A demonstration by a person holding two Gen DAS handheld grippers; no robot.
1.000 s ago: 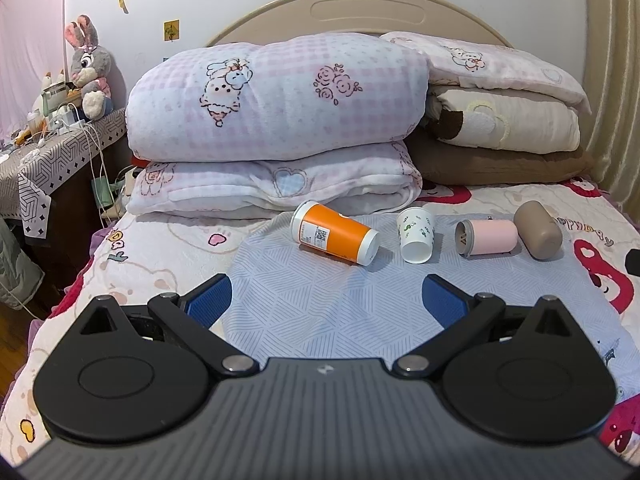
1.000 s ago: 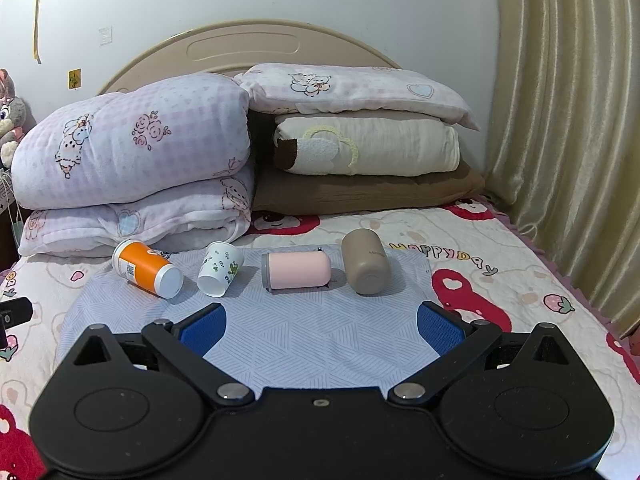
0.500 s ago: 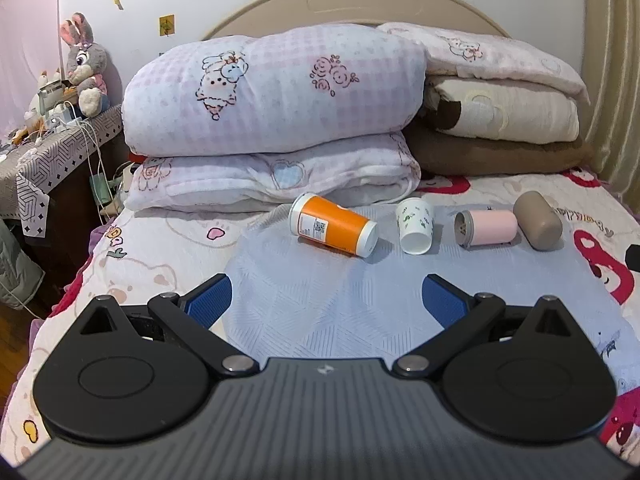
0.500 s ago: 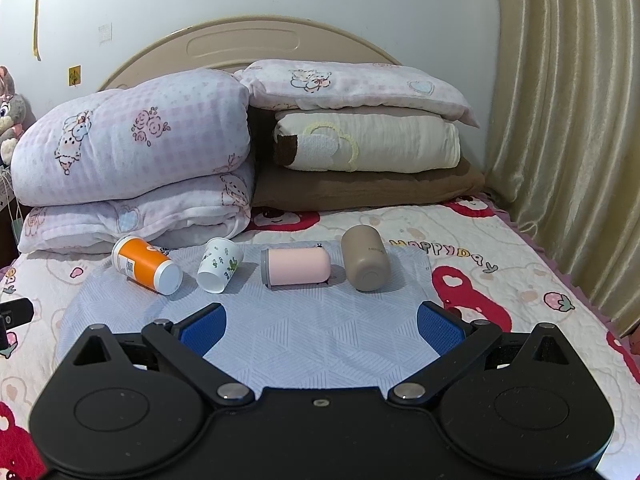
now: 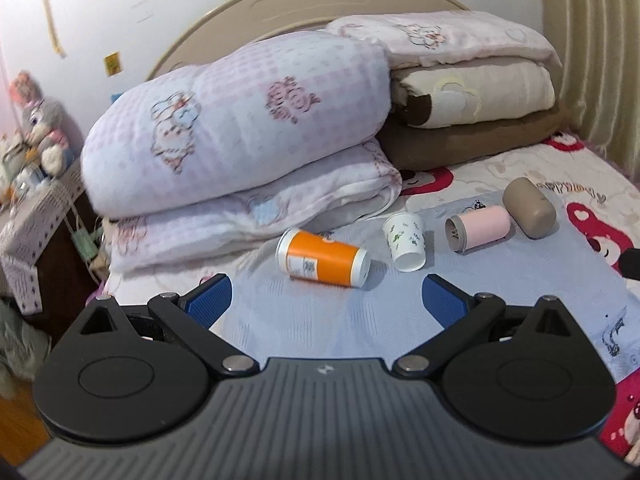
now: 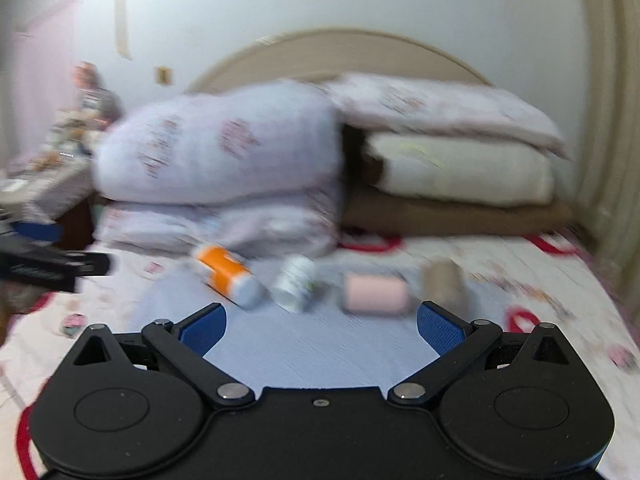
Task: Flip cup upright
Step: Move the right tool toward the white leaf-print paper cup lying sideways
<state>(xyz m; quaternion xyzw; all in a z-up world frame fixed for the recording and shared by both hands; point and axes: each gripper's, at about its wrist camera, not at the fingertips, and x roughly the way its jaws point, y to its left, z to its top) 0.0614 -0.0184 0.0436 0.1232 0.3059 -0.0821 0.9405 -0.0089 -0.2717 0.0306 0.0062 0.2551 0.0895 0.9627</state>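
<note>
Several cups lie on their sides in a row on a pale blue mat (image 5: 320, 320) on the bed. From left: an orange cup (image 5: 323, 259) with white ends, a small white paper cup (image 5: 405, 241) with a green print, a pink cup (image 5: 478, 228), a taupe cup (image 5: 529, 207). My left gripper (image 5: 325, 300) is open and empty, just short of the orange cup. My right gripper (image 6: 321, 326) is open and empty, short of the row; its view is blurred, showing the orange cup (image 6: 226, 274), white cup (image 6: 295, 282), pink cup (image 6: 376, 293) and taupe cup (image 6: 443, 285).
Folded quilts and pillows (image 5: 240, 148) are stacked behind the cups against the headboard. A bedside table (image 5: 28, 208) with a plush rabbit stands at the left. A curtain (image 5: 600, 60) hangs at the right. The left gripper's body (image 6: 48, 266) shows at the left of the right wrist view.
Both grippers have moved forward toward the cups and swung leftward; the right wrist view is now motion-blurred. The cups have not moved. Both grippers stay open.
</note>
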